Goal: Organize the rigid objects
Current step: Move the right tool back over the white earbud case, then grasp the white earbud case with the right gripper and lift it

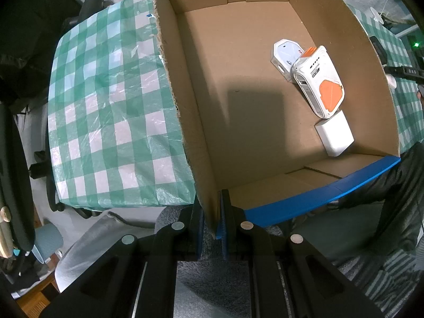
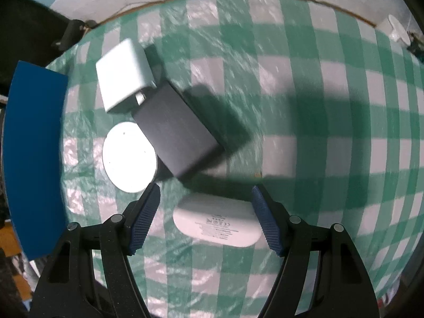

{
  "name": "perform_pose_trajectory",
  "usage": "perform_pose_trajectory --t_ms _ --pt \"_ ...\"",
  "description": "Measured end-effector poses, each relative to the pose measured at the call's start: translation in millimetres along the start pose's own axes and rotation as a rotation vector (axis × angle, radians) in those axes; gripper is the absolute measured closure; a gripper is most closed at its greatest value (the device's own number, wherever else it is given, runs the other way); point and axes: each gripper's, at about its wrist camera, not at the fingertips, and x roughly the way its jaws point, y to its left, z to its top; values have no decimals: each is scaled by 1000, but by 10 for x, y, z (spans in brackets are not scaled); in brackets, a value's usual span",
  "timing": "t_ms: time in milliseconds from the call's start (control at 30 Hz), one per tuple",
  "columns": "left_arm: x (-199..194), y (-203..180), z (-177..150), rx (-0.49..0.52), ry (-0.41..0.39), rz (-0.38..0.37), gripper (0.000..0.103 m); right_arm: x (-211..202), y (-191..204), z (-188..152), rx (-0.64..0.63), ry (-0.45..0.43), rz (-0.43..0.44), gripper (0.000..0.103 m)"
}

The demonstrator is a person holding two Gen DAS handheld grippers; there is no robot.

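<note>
1. The left gripper [image 1: 212, 225] was clamped narrow on the near corner of the cardboard box [image 1: 238, 106], one finger outside the wall and one inside, steadying it on the green-checked tablecloth [image 1: 106, 106].
2. Well ahead of those fingers and to their right, three items already lay on the box floor: a white-and-orange device [image 1: 319, 79], a flat white pack [image 1: 285, 53] tucked partly under its far end, and a white adapter block [image 1: 335, 132] touching its near end.
3. The right gripper [image 2: 205, 218] hung half-wide over the table and held nothing; a white oval charger case [image 2: 218, 221] lay between its jaws, close against the right pad [image 2: 266, 224] and well apart from the left one.
4. Beyond the fingertips and to their left sat the rest of the pile: a dark rectangular power bank [image 2: 177, 129], a white cube plug [image 2: 123, 75] at its far end, and a round white puck [image 2: 128, 156] beside it.
5. The view was smeared with motion, so whether the right pad was actually touching the case I couldn't say for certain.
6. My read: the step in hand was the pickup of the oval case, next for the box, whose blue edge [image 2: 37, 159] showed off to the far left.
7. The next move looked to call for centring the case between the pads, squeezing across its narrow width, then lifting and carrying it left over the box wall.
</note>
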Motion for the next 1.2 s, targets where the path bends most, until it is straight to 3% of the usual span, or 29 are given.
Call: perform_pose_trajectory --t_ms 167,333,500,567,600,933,1200 --pt "-4 -30 28 -5 -2 0 94 2 95 -196 -86 47 -8 30" --pt "1 -40 38 -4 0 -1 94 74 356 -366 -205 53 -106 31" --pt "5 -60 50 -3 5 1 94 238 471 -401 -216 95 -182 56" --pt "5 -63 55 -1 5 2 93 243 513 -402 -211 81 -196 57" --pt "4 -67 61 0 6 2 93 234 514 -403 -211 73 -194 65" --pt "2 -66 69 1 8 1 93 204 883 -435 -202 69 -160 66" --pt "23 -75 79 1 6 -1 93 -46 1227 -412 -206 59 -135 66"
